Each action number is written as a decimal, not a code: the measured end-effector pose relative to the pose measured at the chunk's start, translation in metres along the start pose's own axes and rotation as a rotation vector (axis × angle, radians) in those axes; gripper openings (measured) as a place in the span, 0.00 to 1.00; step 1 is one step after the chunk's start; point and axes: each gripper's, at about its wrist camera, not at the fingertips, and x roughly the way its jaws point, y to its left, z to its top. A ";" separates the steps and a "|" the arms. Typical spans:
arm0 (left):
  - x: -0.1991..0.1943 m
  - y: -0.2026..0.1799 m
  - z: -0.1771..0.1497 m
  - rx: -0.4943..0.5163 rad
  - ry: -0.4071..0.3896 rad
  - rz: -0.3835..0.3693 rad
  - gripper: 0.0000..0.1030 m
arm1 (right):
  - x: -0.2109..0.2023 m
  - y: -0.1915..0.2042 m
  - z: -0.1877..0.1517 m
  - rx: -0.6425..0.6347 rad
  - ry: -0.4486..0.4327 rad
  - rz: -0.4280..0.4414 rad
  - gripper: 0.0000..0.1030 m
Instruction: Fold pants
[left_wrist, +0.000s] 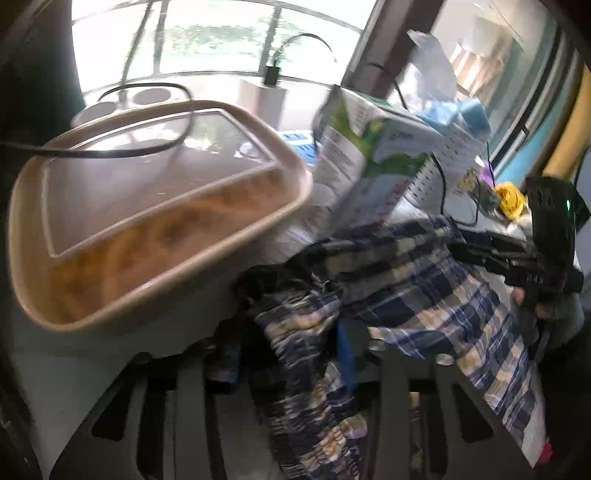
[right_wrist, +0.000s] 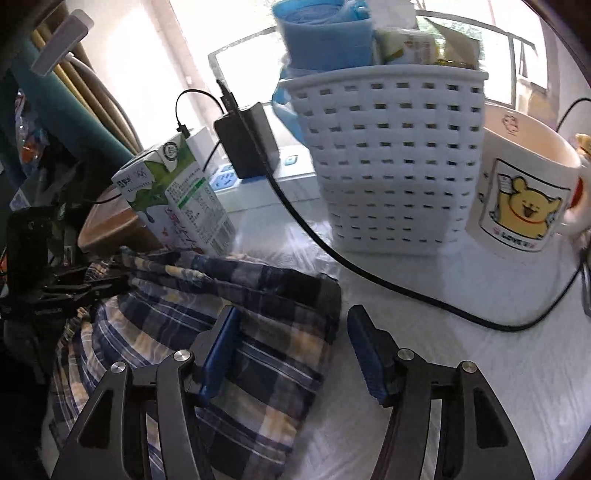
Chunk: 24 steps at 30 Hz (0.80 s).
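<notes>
The plaid pants (right_wrist: 207, 332) lay bunched on the white table (right_wrist: 424, 350), their length running left from the right gripper (right_wrist: 291, 347) toward the left gripper (right_wrist: 107, 284). The right jaws stood apart and empty, one finger over the near corner. The left gripper, nearer the far end, was clamped on the cloth there.

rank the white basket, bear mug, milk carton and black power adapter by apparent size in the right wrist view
1. white basket
2. bear mug, though it sits nearer the edge
3. milk carton
4. black power adapter, farther back
</notes>
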 end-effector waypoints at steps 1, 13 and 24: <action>0.000 -0.001 0.000 -0.003 0.000 -0.003 0.29 | 0.003 0.002 0.002 -0.005 0.002 0.008 0.60; -0.061 -0.022 -0.002 0.035 -0.165 0.006 0.20 | -0.024 0.036 0.002 -0.067 -0.097 -0.042 0.14; -0.174 -0.055 -0.019 0.070 -0.433 0.042 0.19 | -0.158 0.121 0.004 -0.228 -0.401 -0.128 0.14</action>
